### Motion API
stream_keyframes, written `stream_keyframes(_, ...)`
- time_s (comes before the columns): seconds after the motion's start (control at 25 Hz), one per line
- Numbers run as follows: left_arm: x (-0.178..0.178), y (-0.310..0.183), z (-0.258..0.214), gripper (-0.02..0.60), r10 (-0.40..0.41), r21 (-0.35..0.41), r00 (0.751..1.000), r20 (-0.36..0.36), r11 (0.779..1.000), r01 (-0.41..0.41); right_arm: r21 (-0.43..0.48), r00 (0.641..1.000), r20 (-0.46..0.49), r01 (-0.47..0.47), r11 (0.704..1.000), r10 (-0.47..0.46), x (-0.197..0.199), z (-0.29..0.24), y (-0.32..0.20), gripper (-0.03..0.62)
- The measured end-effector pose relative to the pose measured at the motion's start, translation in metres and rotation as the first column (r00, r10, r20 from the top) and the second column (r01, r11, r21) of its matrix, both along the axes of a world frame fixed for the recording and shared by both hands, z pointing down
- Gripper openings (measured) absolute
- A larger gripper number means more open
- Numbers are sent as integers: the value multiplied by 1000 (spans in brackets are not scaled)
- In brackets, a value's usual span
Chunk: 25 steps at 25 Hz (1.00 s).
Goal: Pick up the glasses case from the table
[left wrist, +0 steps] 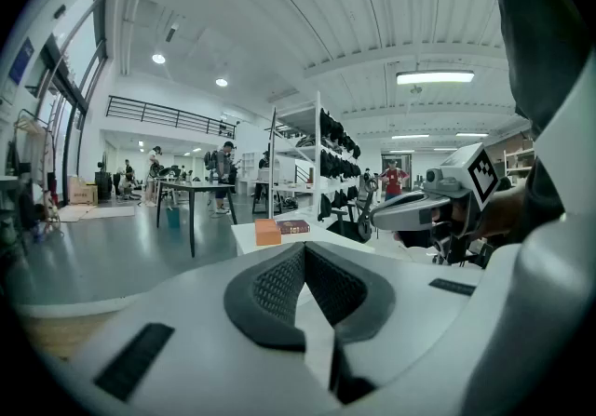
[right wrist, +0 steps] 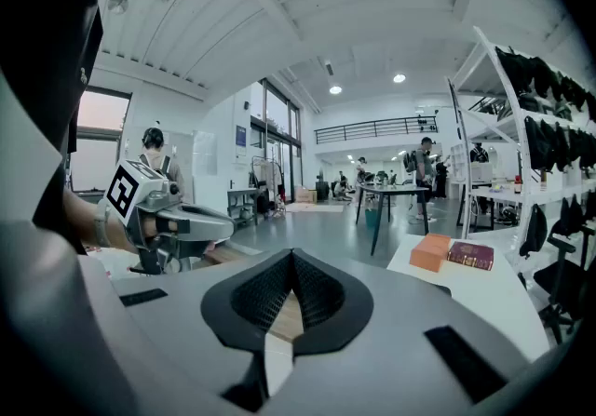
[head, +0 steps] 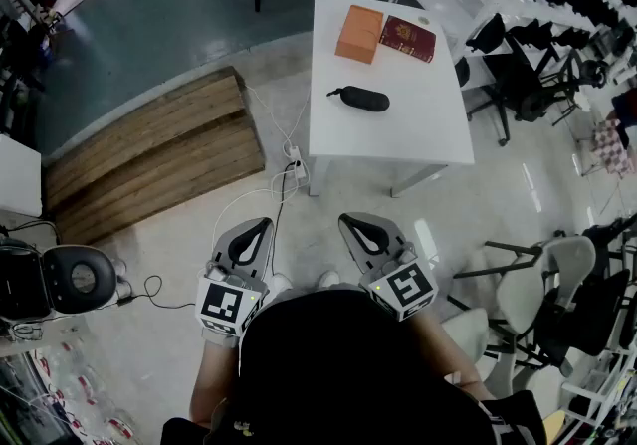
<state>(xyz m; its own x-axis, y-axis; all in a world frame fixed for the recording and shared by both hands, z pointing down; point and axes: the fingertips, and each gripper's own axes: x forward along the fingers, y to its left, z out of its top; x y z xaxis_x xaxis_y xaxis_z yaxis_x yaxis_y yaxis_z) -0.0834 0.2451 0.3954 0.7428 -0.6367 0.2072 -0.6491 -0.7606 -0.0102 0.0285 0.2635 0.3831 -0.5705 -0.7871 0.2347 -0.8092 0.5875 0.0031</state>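
Nearest of all is the person in a dark top, holding both tools out low in front. The left gripper (head: 251, 239) has its jaws pressed together, the ribbed black pads meeting at the tip with nothing between them. The right gripper (head: 364, 234) is the same, closed tight and empty. The two sit side by side, a little apart, both aimed toward the table and tipped slightly down.

Just beyond them on the pale floor, a power strip (head: 296, 170) lies by the table's near left leg, with white cables trailing from it. To its left sits a low wooden platform (head: 149, 159).

Then comes the white table (head: 428, 129). The glasses case (head: 359, 98), black and oblong, lies flat around the middle of the top, its length running across the table, well clear of both grippers. Farther back, near the far edge, an orange box (head: 359, 33) rests just beside a dark red book (head: 408, 38), possibly a passport; its cover is too small to read. Both are apart from the case.

A black office chair (head: 518, 75) stands to the table's right.
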Motion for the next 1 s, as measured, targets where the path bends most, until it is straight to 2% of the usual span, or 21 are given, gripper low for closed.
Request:
stream_keyframes(0.24,19,12,8,17,1,-31,1000,6,1000,0,-18,1000,18,-24,1000,24,24,4,13,28)
stream_keyframes(0.44,32,17,17,17,-22,-53,999,26,998,23,-30,995,95,-26,999,29,43,8,16,28)
stream_keyframes(0.64,35,13,32,17,-32,-91,999,34,995,35,-62,997,75,-26,998,31,50,20,6,28)
stream_keyframes(0.8,32,-19,43,18,-34,-117,999,31,992,38,-76,997,63,-28,997,32,50,27,-20,28)
stream_keyframes(1.0,19,-83,48,17,-41,-123,999,4,992,41,-98,998,47,-45,994,50,41,38,-78,28)
